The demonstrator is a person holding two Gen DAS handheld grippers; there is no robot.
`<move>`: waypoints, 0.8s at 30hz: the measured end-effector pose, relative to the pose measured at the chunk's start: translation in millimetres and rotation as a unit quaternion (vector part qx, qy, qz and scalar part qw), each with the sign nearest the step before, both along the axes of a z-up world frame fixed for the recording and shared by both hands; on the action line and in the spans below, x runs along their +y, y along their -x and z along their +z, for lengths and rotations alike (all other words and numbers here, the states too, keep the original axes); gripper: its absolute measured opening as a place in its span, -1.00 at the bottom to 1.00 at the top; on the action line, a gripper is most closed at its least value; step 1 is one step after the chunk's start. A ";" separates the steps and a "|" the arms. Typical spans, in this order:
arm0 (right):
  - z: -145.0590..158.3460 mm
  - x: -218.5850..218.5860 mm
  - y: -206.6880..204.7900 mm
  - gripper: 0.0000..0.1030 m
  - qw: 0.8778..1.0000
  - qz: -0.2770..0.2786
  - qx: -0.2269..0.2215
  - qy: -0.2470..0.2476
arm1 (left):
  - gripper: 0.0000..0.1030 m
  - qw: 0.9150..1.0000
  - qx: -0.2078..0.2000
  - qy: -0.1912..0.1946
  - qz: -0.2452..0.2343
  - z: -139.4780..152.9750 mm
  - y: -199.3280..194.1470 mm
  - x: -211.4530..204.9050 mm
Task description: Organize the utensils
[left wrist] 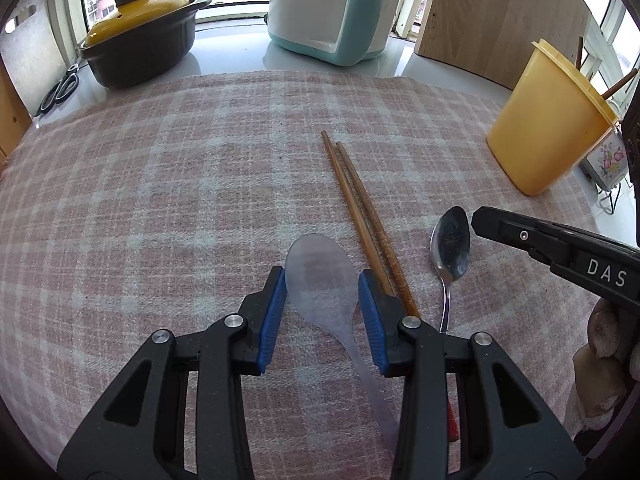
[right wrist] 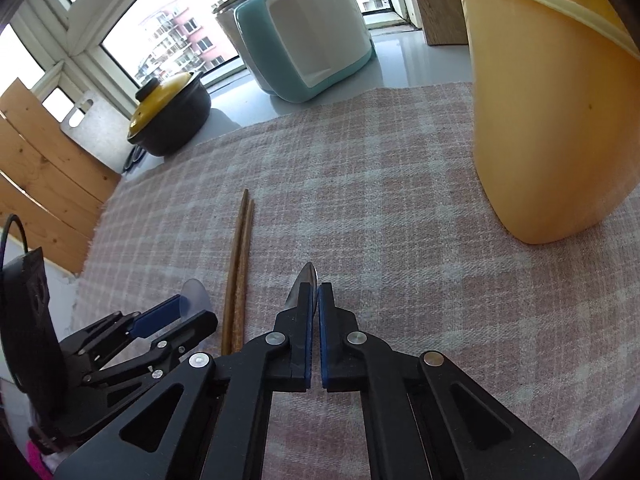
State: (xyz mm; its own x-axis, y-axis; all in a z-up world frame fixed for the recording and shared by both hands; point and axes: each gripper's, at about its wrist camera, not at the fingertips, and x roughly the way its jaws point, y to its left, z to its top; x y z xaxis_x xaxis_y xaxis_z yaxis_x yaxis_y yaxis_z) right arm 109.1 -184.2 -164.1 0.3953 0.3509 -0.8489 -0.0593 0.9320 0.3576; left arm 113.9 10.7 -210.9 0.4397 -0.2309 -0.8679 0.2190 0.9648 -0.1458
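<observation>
A clear plastic rice paddle [left wrist: 322, 276] lies on the pink checked cloth [left wrist: 160, 200]. My left gripper [left wrist: 322, 280] is open with its jaws on either side of the paddle's blade. A pair of wooden chopsticks [left wrist: 360, 212] lies just right of it, and a metal spoon [left wrist: 450, 248] lies further right. My right gripper [right wrist: 317, 292] is shut and empty, its tips just above the spoon's bowl [right wrist: 307, 276]. The yellow utensil holder [left wrist: 548, 124] stands at the right with several chopsticks in it. The chopsticks on the cloth [right wrist: 240, 264] and the holder [right wrist: 552, 112] also show in the right wrist view.
A dark pot with a yellow lid [left wrist: 140, 40] stands at the back left with scissors [left wrist: 60, 92] beside it. A teal and white appliance [left wrist: 328, 8] and a wooden board [left wrist: 500, 16] stand at the back. A floral cup [left wrist: 610, 160] sits behind the holder.
</observation>
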 end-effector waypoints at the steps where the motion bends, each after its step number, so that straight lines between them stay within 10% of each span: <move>1: 0.6 3.0 -0.1 -0.98 1.000 0.004 0.000 0.002 | -0.28 1.000 0.000 0.001 0.001 0.1 -0.1 -0.1; 10: -1.2 12.5 2.7 -0.98 0.999 0.024 0.031 0.036 | -0.28 1.000 0.005 0.019 0.011 1.8 0.8 8.6; 16: -12.5 7.2 0.6 -0.45 0.997 0.009 0.073 0.036 | -0.28 0.999 0.007 0.036 0.022 1.3 5.2 18.8; 24: -10.2 37.2 12.2 -0.43 0.992 0.042 0.107 0.052 | -0.29 0.997 0.002 0.059 0.052 5.7 11.5 43.2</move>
